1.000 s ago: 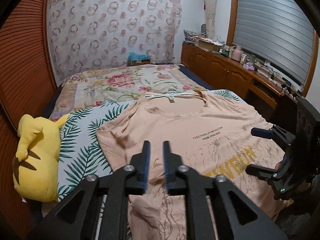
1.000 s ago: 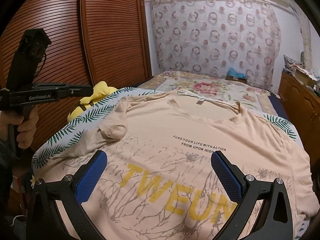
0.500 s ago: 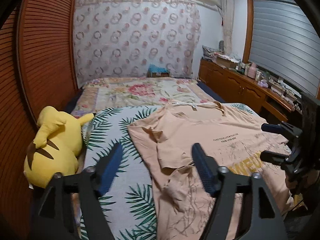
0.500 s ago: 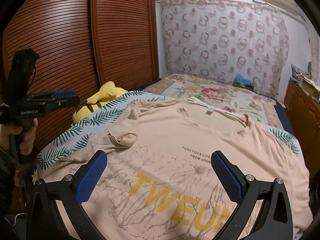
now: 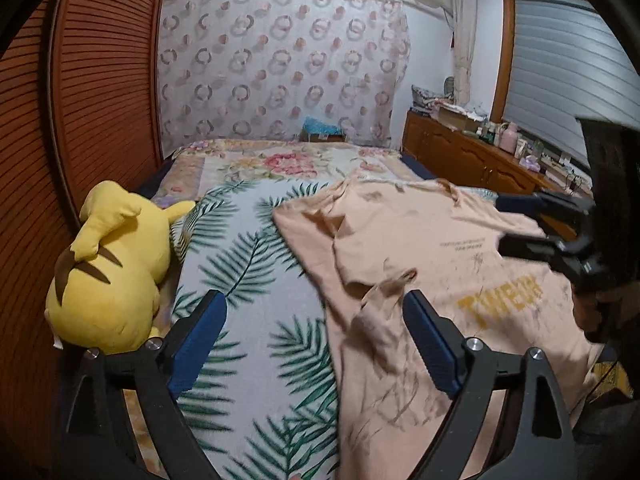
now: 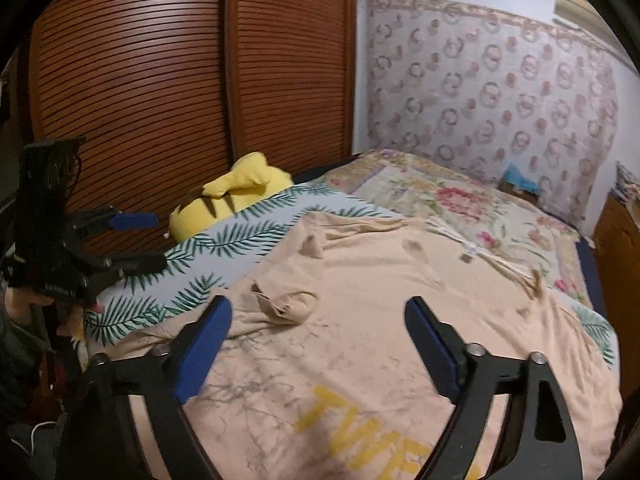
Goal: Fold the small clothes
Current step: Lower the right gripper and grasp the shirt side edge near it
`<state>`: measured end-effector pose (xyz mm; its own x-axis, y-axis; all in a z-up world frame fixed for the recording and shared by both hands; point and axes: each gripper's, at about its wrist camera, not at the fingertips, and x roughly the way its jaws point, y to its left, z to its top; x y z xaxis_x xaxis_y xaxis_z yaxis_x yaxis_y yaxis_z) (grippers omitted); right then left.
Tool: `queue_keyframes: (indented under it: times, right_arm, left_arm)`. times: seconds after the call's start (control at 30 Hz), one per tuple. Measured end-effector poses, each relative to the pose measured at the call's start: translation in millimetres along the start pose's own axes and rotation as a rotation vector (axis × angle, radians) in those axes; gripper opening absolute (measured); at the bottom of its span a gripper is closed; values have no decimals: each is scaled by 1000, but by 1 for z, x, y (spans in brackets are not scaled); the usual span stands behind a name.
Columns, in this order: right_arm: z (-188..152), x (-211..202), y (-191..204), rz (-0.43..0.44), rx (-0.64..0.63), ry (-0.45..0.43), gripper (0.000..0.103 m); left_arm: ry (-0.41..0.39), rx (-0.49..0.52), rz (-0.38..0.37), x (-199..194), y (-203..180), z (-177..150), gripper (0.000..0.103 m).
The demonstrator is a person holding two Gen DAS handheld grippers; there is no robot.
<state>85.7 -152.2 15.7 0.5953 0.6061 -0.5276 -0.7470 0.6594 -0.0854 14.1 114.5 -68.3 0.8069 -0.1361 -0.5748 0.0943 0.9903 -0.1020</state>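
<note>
T-shirt (image 5: 420,248), peach w/ yellow "TWEU…" lettering: lies front-up on the bed (image 5: 256,264), over a palm-leaf sheet; one sleeve is folded in onto the chest (image 6: 286,304).

Left gripper (image 5: 316,340): blue-padded fingers (image 5: 196,338) wide apart and opening, nothing between them. Inner finger hangs over the shirt's side edge, just below the folded sleeve; outer finger over bare leaf-print sheet. No pad touches cloth.

Right gripper (image 6: 318,346): fingers (image 6: 202,346) apart but closing, no cloth between them; both hover above the shirt's printed front, lettering near the fingertips, folded sleeve just ahead of the left-hand finger. In left wrist view the same gripper shows at the shirt's far side, blurred.

Yellow plush toy (image 5: 108,268): outboard of the left gripper's outer finger, at the bed edge against a slatted wooden wardrobe (image 6: 160,80).

Ahead of both pairs of fingers, beyond the collar: floral bedspread (image 5: 280,164), then a ring-patterned curtain (image 5: 280,68). A hand (image 6: 24,300) holds the left gripper's handle, seen in right wrist view.
</note>
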Motion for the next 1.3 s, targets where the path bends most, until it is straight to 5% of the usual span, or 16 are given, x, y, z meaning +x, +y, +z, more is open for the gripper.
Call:
queue_keyframes:
  times: [0.2, 0.47, 0.57, 0.8, 1.0, 1.3]
  right_arm:
    - [15, 36, 4, 78, -32, 43, 58]
    - [30, 102, 16, 133, -86, 149, 54]
    - [30, 125, 18, 151, -104, 205, 44]
    - [33, 160, 26, 104, -156, 291, 27]
    - [36, 161, 19, 15, -137, 267, 6]
    - [32, 122, -8, -34, -34, 148, 4]
  left_arm:
    - [18, -15, 37, 0, 11, -15, 90]
    - [44, -44, 56, 1, 26, -25, 90]
    - [52, -58, 63, 0, 31, -28, 90]
    - [67, -73, 61, 3, 34, -32, 90]
    - [86, -68, 51, 8, 28, -37, 90]
    - [100, -45, 35, 11, 14, -36, 90]
